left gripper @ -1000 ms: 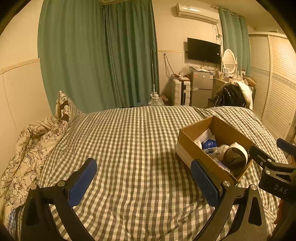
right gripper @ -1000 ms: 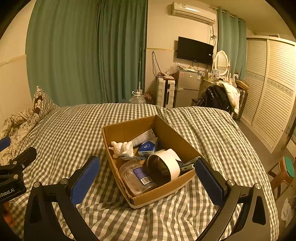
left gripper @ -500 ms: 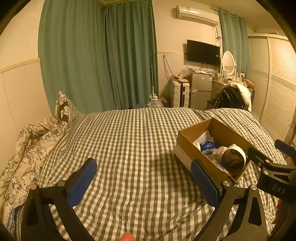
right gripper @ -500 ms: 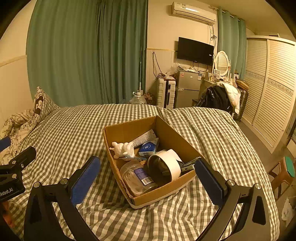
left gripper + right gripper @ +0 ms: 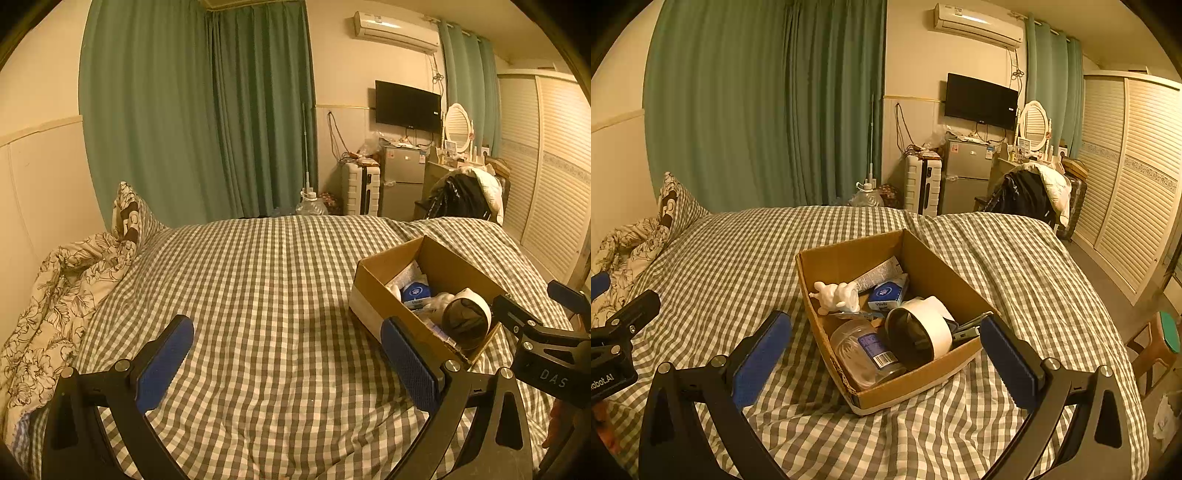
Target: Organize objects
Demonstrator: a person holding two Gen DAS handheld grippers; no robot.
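So we've got a cardboard box point(image 5: 923, 273) sitting on the checked duvet point(image 5: 258, 288), and all the small stuff is inside it: a white figurine point(image 5: 836, 297), a blue tissue pack point(image 5: 888, 293), a tube point(image 5: 879, 275), a clear plastic jar point(image 5: 866, 350) on its side and a white roll with a dark inside point(image 5: 919, 332), plus something metal at the right edge that we can't make out.

Our right gripper point(image 5: 884, 354) hangs just short of the box's near wall, jaws wide apart and holding nothing. The left gripper point(image 5: 286, 363) is off to the side over bare duvet, also spread wide and empty.

Honestly this fits two stories: things gathered into the box and we're done, or a jumbled box waiting to be sorted out. Can't call it from here.

If anything does get picked from there, it's a tight pile; the jar and roll lie touching, and the box walls crowd the jaws. The soft bedding could let the box tip. Nothing else lies on the duvet near the grippers; the floral quilt point(image 5: 48, 288) is well away.
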